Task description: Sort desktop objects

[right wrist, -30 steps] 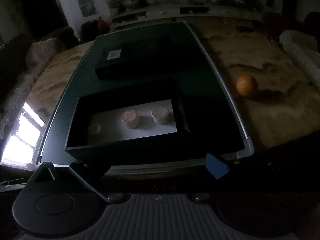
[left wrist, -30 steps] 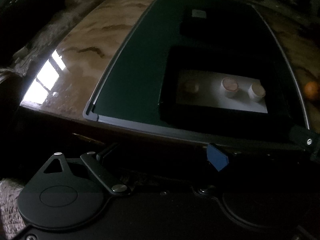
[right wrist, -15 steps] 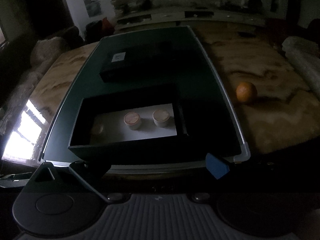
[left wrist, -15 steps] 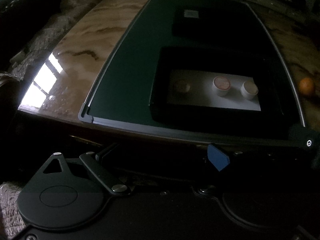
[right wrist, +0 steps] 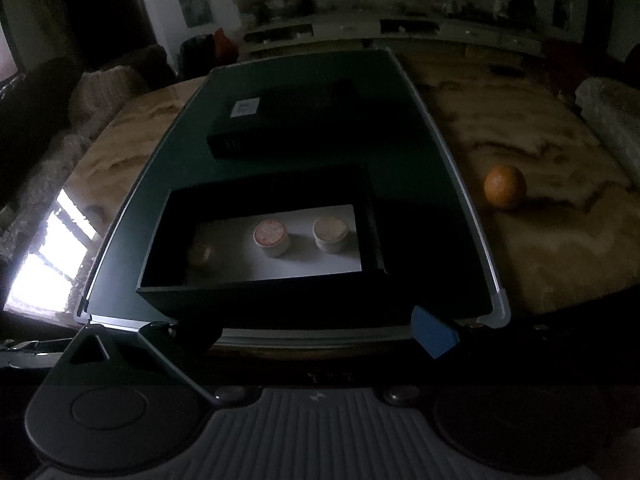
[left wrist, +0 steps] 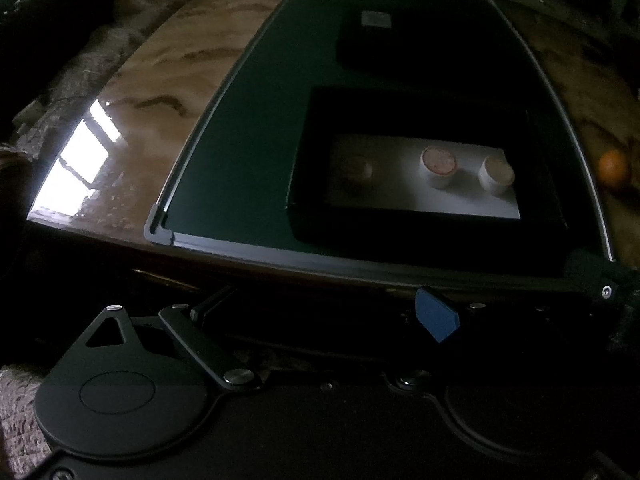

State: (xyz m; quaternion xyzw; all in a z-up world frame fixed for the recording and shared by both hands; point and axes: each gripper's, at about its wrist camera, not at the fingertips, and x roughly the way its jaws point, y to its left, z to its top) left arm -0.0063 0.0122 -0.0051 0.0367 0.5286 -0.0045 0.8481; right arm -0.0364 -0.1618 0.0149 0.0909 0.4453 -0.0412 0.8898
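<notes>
One dark green mat (right wrist: 400,128) on a marbled brown table (right wrist: 540,240), near edge of mat close to table's front edge. Two black boxes on mat: one open box (right wrist: 256,300) nearer the cameras, one closed flat box (right wrist: 304,120) just behind it. Inside open box, on pale floor: three small round tubs in a row — left tub (right wrist: 200,255) in shadow, middle tub (right wrist: 271,237) with pinkish lid, right tub (right wrist: 330,233) with beige lid. Apart from each other, upright. One orange (right wrist: 505,187) on bare table, right of mat, well apart from boxes. One white label (right wrist: 245,108) on closed box; print too small to read. Lid markings on tubs also unreadable. Left gripper (left wrist: 316,312): spread wide, nothing between. Right gripper (right wrist: 312,330): also apart, empty. Both low at table's front edge, short of the open box.
</notes>
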